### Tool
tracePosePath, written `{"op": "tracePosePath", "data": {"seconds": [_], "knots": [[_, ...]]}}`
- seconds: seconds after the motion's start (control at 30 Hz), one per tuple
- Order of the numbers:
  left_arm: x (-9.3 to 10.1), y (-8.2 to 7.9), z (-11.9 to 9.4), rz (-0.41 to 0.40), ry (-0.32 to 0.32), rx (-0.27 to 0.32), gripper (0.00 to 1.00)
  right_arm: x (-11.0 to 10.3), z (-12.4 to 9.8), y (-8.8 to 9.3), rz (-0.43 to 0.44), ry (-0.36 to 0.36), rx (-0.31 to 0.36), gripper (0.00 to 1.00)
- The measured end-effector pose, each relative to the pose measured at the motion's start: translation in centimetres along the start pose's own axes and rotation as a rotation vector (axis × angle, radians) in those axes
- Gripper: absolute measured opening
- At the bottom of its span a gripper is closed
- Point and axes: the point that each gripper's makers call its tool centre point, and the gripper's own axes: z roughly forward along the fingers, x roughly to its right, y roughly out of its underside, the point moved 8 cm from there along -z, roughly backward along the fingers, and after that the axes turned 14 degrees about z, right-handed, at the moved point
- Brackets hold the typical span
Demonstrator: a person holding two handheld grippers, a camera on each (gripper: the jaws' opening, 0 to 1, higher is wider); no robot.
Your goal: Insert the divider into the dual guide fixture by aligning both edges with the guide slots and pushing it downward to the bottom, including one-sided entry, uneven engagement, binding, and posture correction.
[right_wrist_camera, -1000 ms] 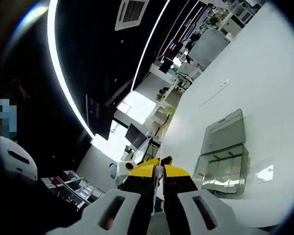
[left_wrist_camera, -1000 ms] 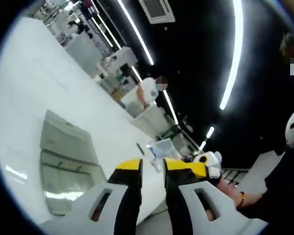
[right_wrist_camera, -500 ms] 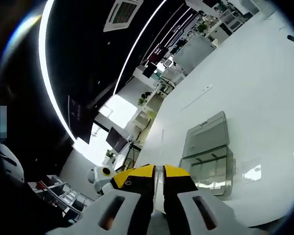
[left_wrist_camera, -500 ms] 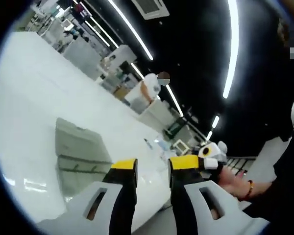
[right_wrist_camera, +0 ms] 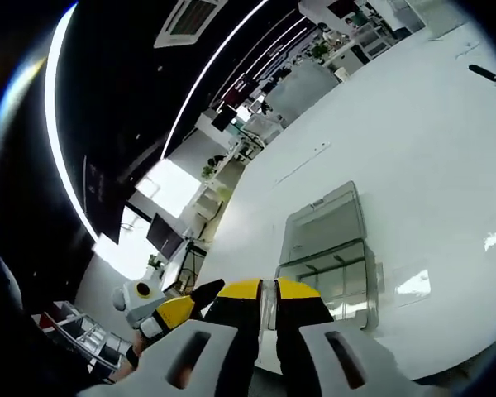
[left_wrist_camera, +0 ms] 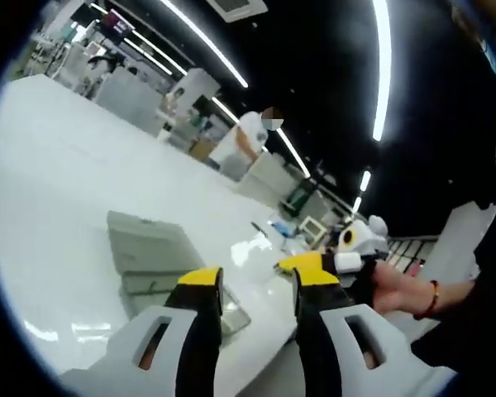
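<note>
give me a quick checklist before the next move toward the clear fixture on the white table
1. Left gripper jaws apart and holding nothing: ok.
2. Right gripper jaws nearly together with nothing between them: ok if it will not grasp, else not ok.
3. Clear fixture lying flat on the white table, unobstructed: ok.
4. Divider located: cannot tell, since the clear parts blend together.
5. Guide slots visible for alignment: cannot tell.
6. Either gripper touching the fixture: not ok, both are short of it.
</note>
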Motion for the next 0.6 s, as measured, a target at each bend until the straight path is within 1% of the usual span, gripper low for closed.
{"op": "tracePosePath", "data": {"seconds": [0.13,0.2,0.3,0.37,0.47,0.6], "knots": [[-0.4,0.1,-0.3,0.028,0.010,-0.023,0.35,0.1,0.6,0.0,-0.007,0.037,0.012,0.00],[-0.5,0.1,-0.4,0.038,0.007,-0.026,0.37,0.2,0.9,0.0,-0.016,0.053,0.008,0.00],[-0.7,-0.1,-0.5,0.044,0.006,-0.023,0.38,0.5,1.4,0.1,-0.036,0.100,0.000,0.00],[-0.8,-0.1,-0.5,0.051,0.008,-0.025,0.39,0.6,1.7,0.0,-0.039,0.115,-0.002,0.00],[-1.0,0.0,-0.5,0.064,0.002,-0.039,0.40,0.9,2.1,0.1,-0.062,0.154,-0.010,0.00],[-1.1,0.1,-0.5,0.068,0.011,-0.037,0.42,1.2,2.6,0.0,-0.107,0.208,-0.003,0.00]]}}
